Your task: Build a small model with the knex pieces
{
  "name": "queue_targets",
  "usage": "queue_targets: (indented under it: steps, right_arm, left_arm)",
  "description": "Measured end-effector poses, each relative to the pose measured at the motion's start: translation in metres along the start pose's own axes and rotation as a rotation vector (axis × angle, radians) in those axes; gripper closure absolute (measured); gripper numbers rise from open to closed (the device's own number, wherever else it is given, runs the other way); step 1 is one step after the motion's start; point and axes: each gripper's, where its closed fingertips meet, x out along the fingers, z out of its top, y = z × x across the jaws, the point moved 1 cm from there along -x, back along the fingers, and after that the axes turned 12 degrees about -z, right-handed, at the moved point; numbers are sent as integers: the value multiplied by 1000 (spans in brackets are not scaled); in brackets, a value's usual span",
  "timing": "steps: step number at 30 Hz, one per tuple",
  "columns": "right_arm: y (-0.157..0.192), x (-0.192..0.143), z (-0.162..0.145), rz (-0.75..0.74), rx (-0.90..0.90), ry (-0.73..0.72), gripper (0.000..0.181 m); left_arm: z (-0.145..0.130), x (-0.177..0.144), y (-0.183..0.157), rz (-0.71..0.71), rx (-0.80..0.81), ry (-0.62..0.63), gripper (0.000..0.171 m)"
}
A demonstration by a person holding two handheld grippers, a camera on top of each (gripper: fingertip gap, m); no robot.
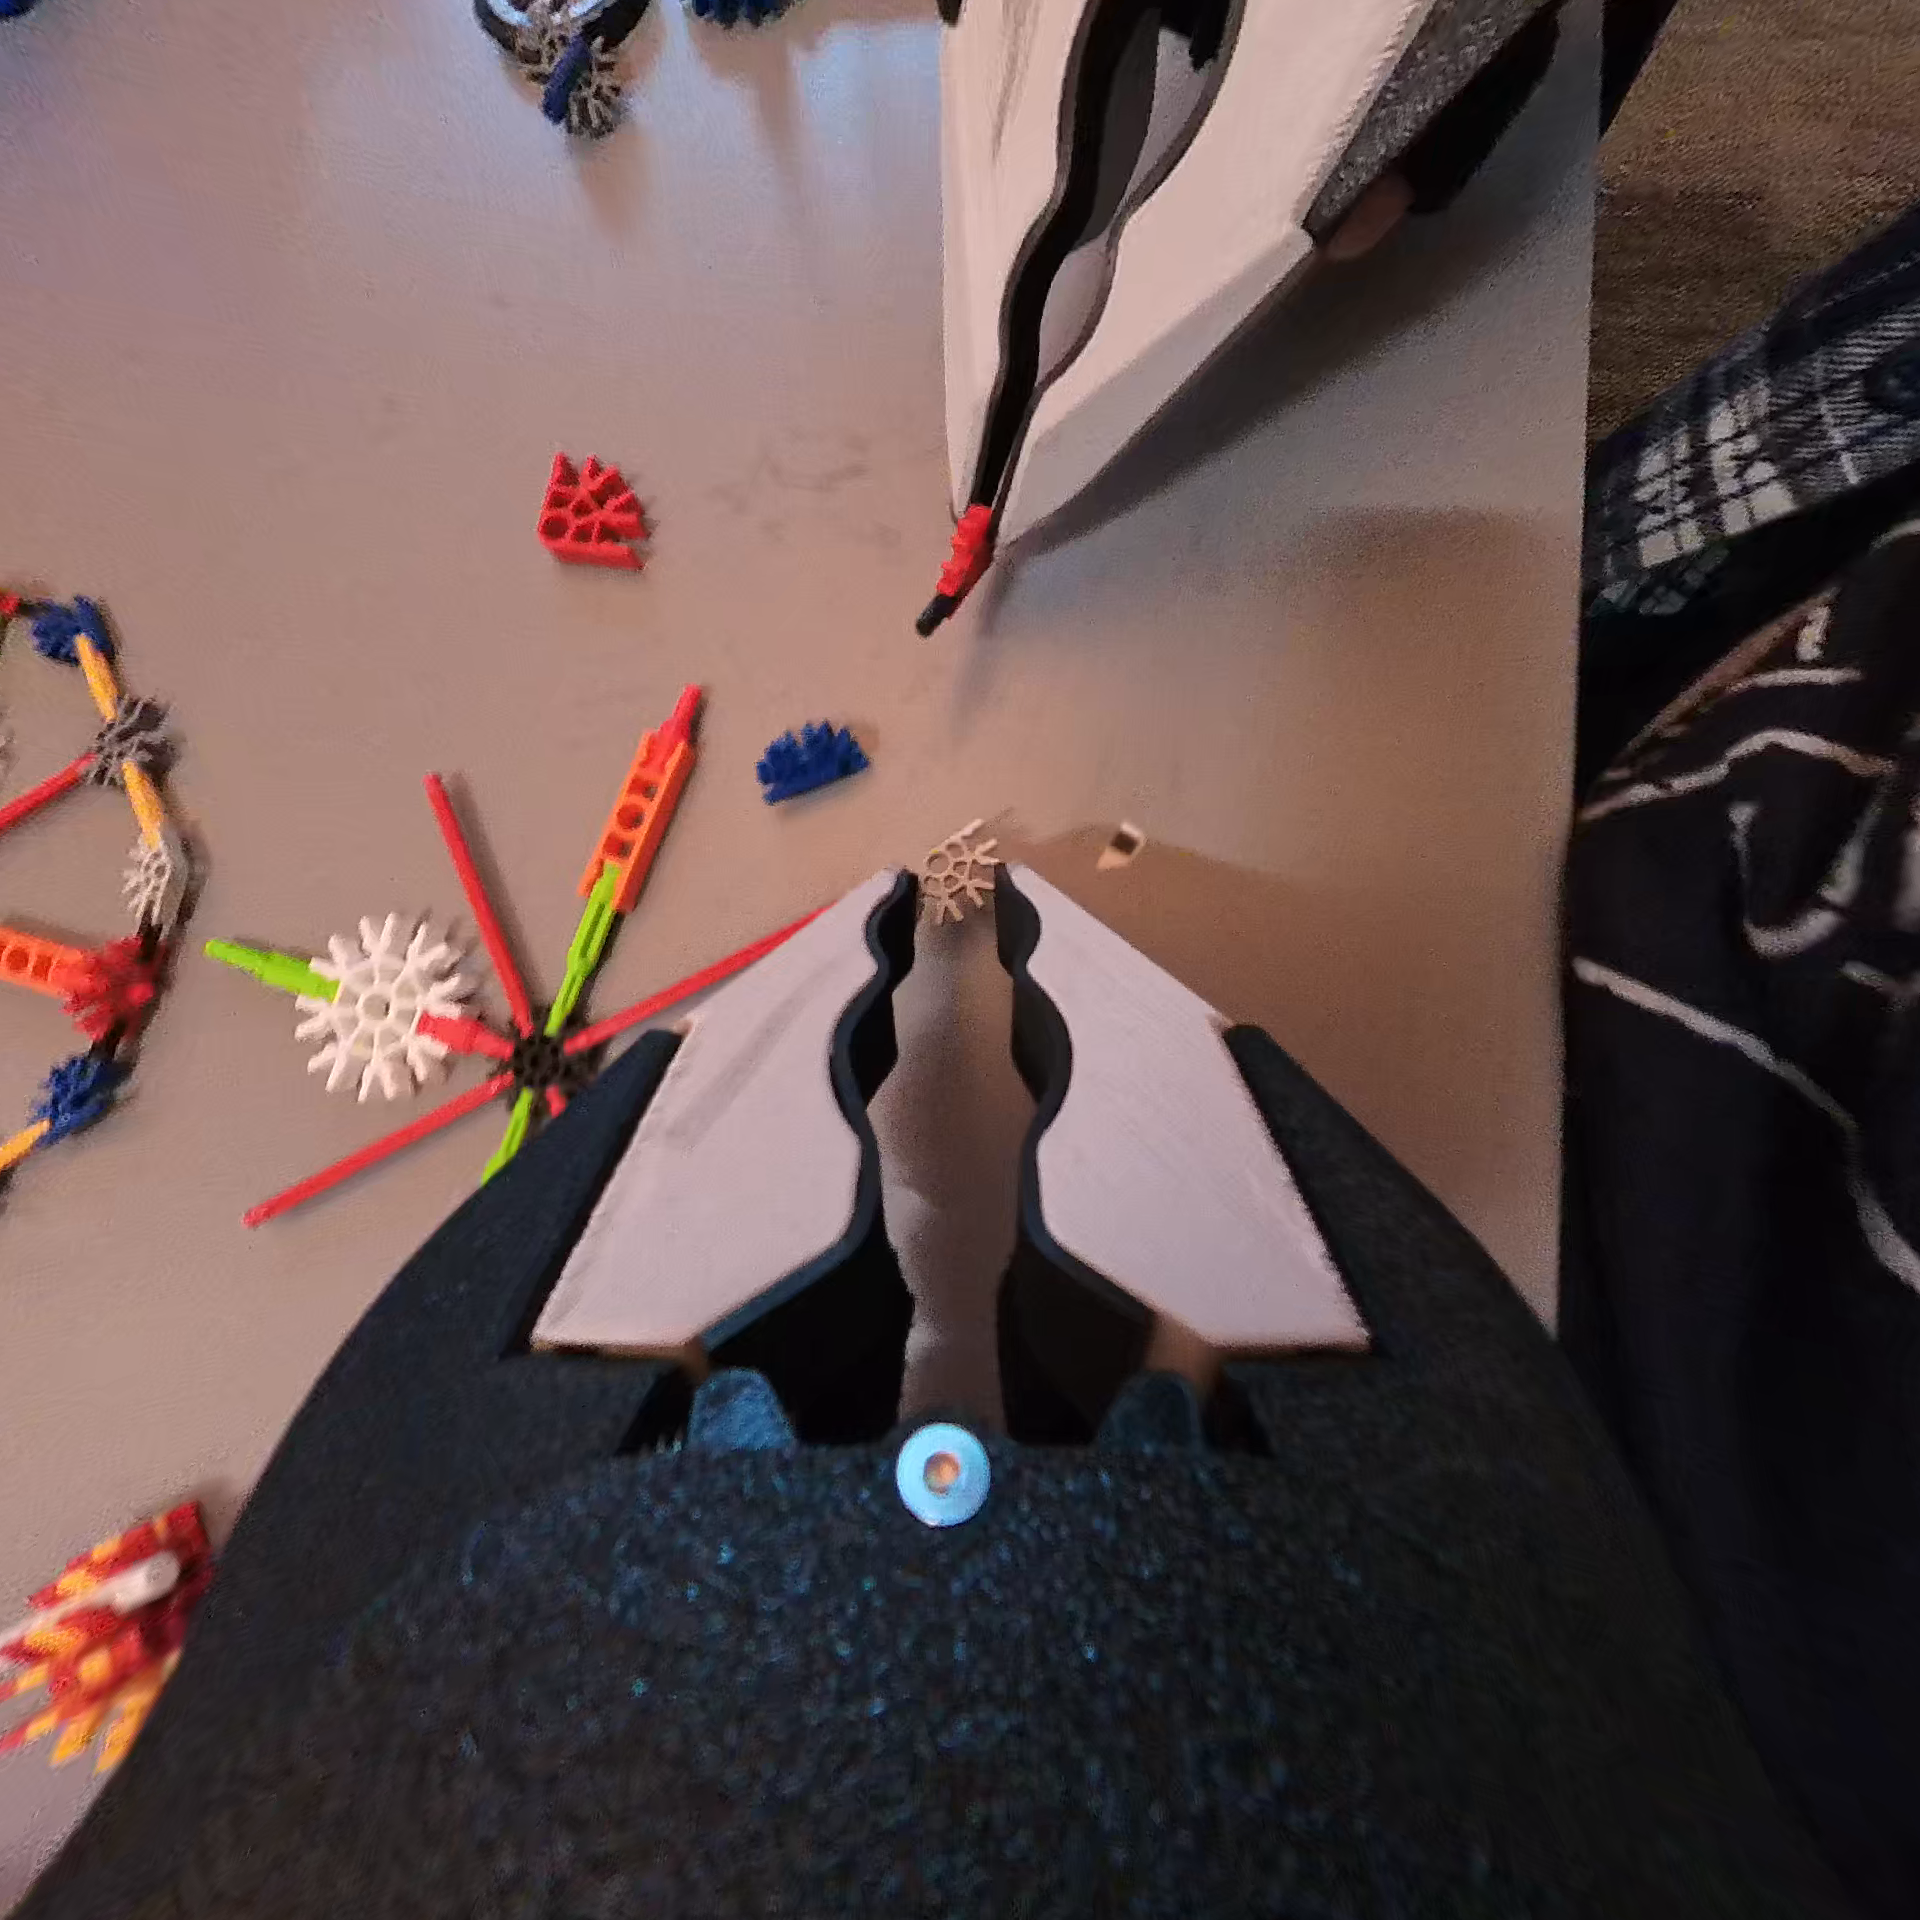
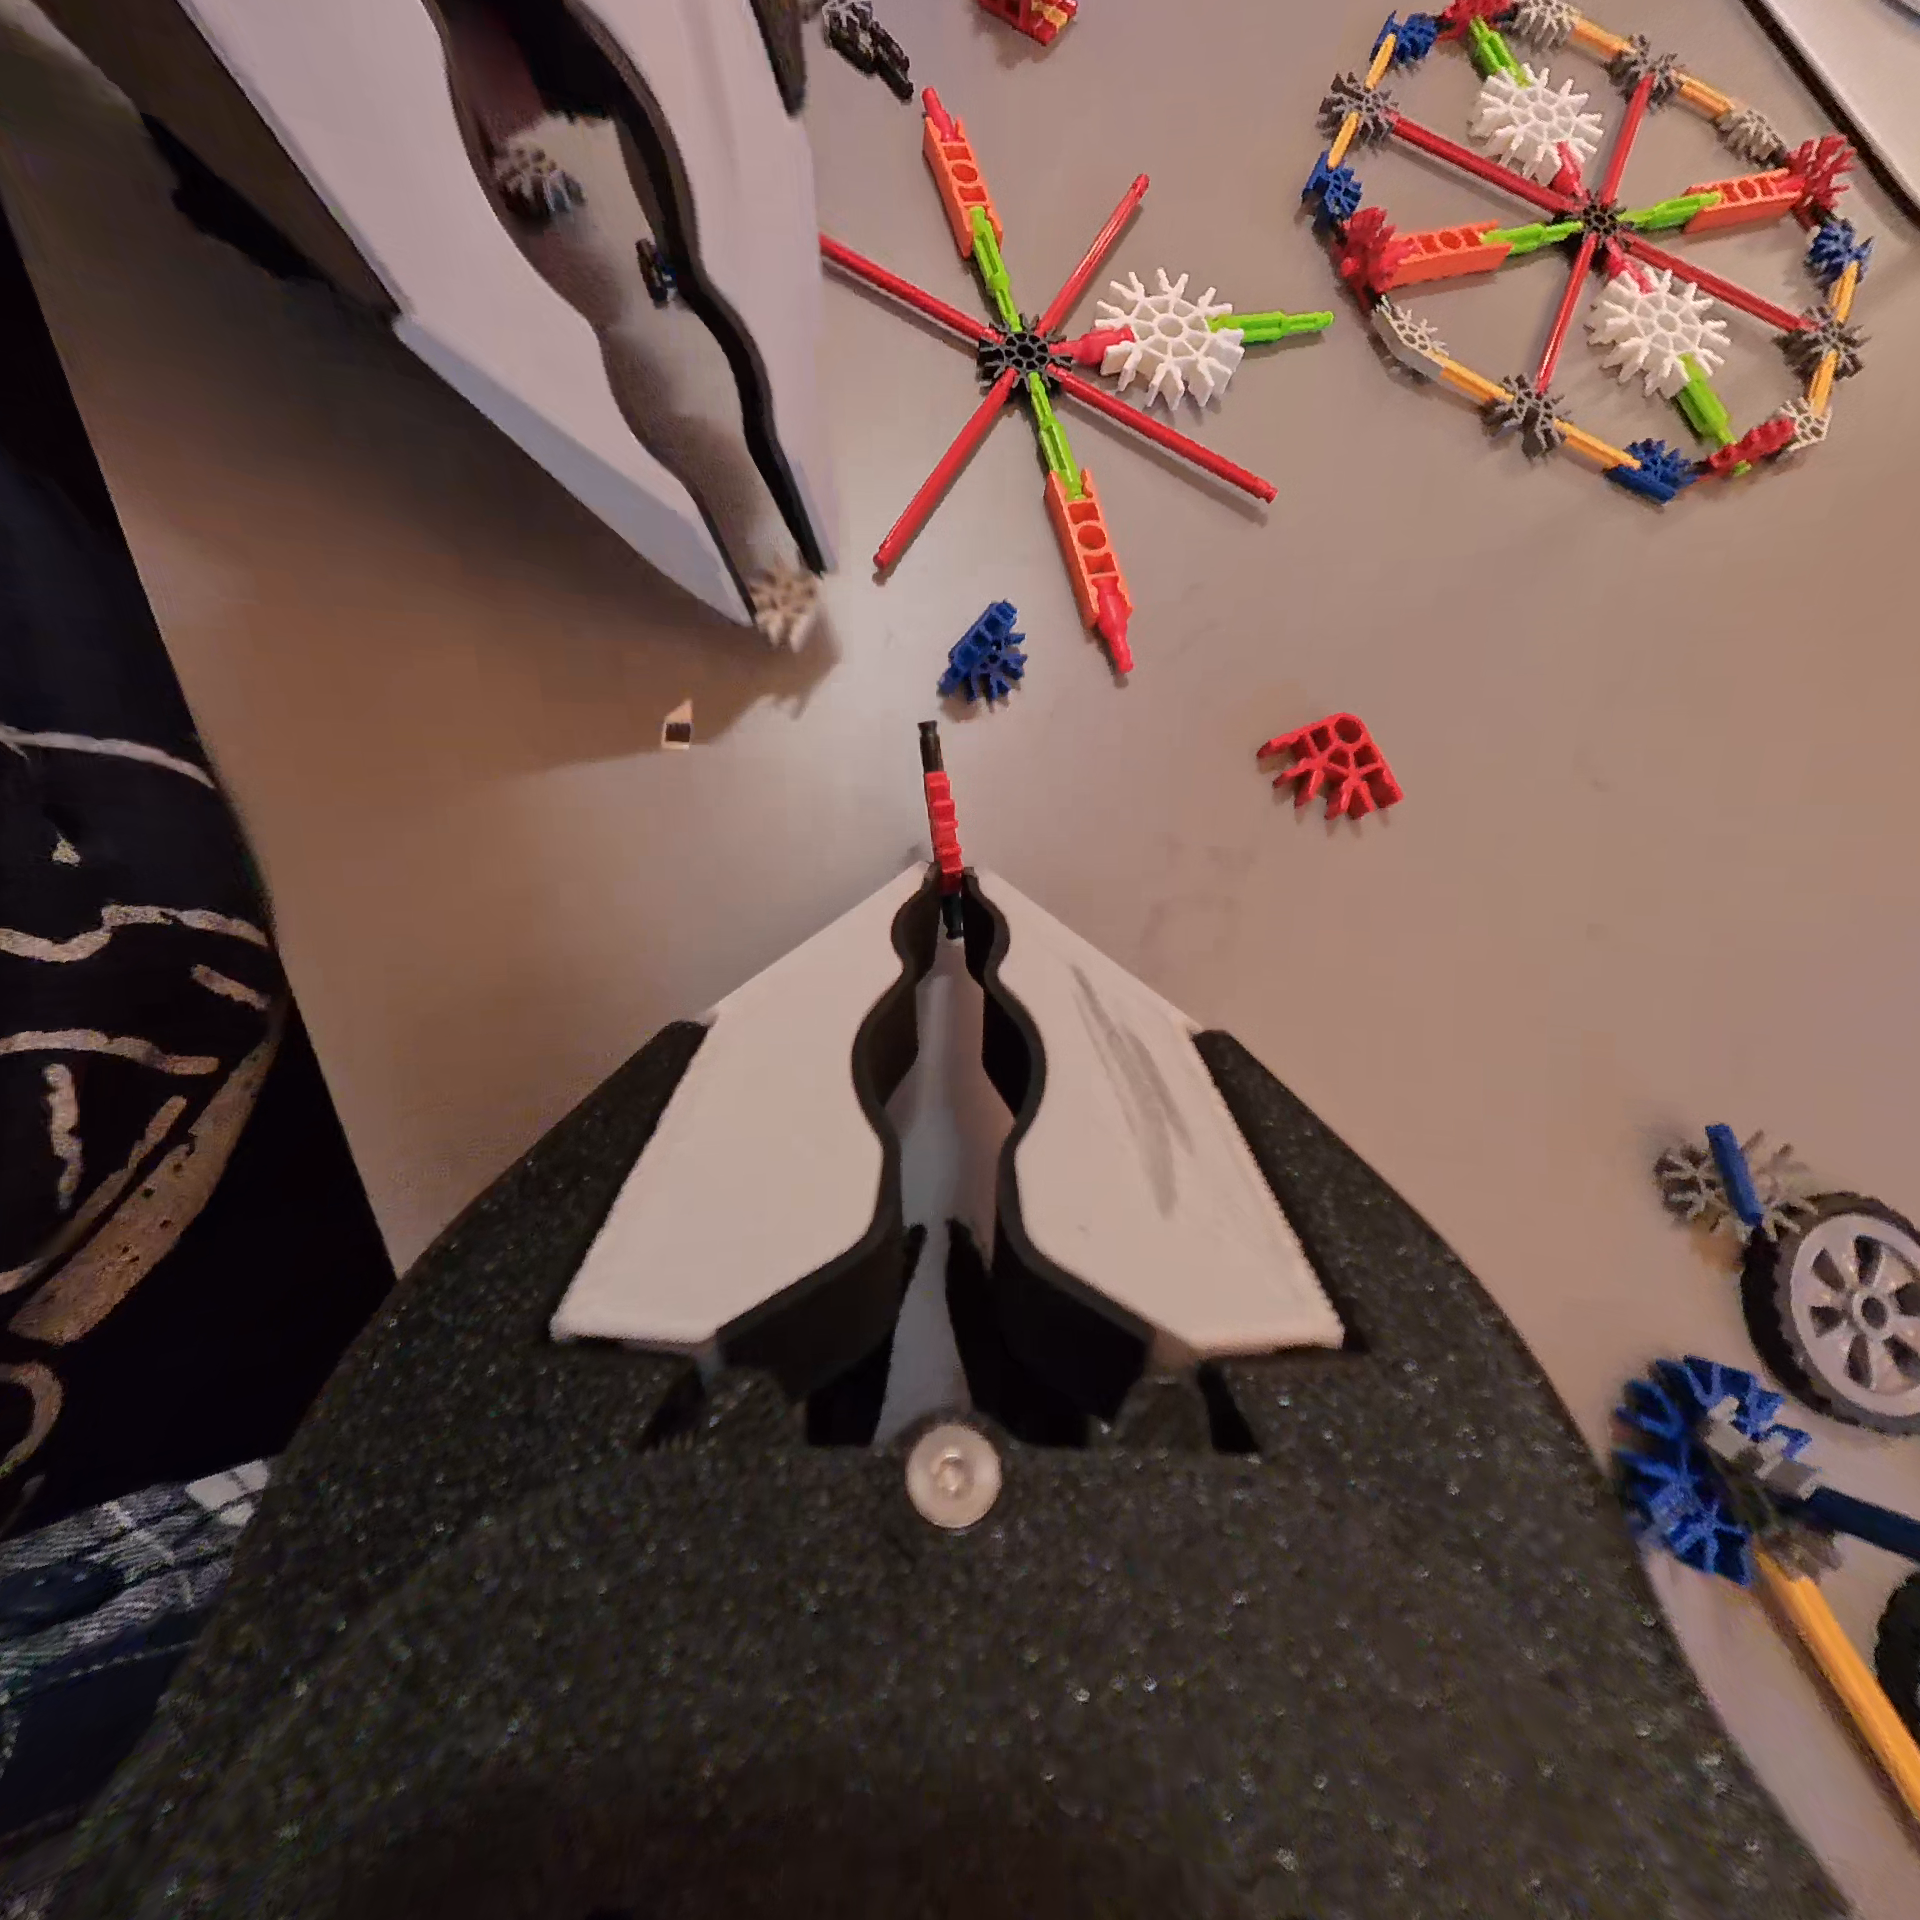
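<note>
1. Far left in the left wrist view, a part-built ring (image 1: 114, 831) of yellow rods and grey and blue connectors lies flat on the table (image 1: 1351, 727)
2. Next along is a star (image 1: 540, 1060) of red and green rods around a black hub, with a white gear (image 1: 382, 1006) clipped onto one arm and an orange piece on another
3. A loose red connector (image 1: 590, 514) lies above the star, well apart from both grippers
4. A blue connector (image 1: 810, 762) lies near the left gripper's tips but does not touch them
5. The left gripper (image 1: 956, 883) is nearly closed, its tips pinching a pale connector (image 1: 954, 871); whether that piece touches the table, I cannot tell
6. Just to its right a tiny tan bit (image 1: 1120, 844) lies alone on the table
7. The right gripper (image 2: 948, 883) is down to a slit, clamped on a black rod (image 2: 928, 743) with a red clip (image 2: 943, 816) on it; the rod's free end points out beyond the tips
8. The rod tip and the pale connector are near each other, with a clear gap between them
9. Far right in the right wrist view, a grey wheel (image 2: 1849, 1309) and a blue and yellow piece sit off to the side
</note>
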Motion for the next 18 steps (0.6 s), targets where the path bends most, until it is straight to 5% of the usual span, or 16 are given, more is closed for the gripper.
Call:
queue_targets:
  steps: [18]
  right_arm:
    - [7, -1, -10, 20, 86, 137, 178]
  left_arm:
    - [21, 31, 10, 90, -15, -8, 156]
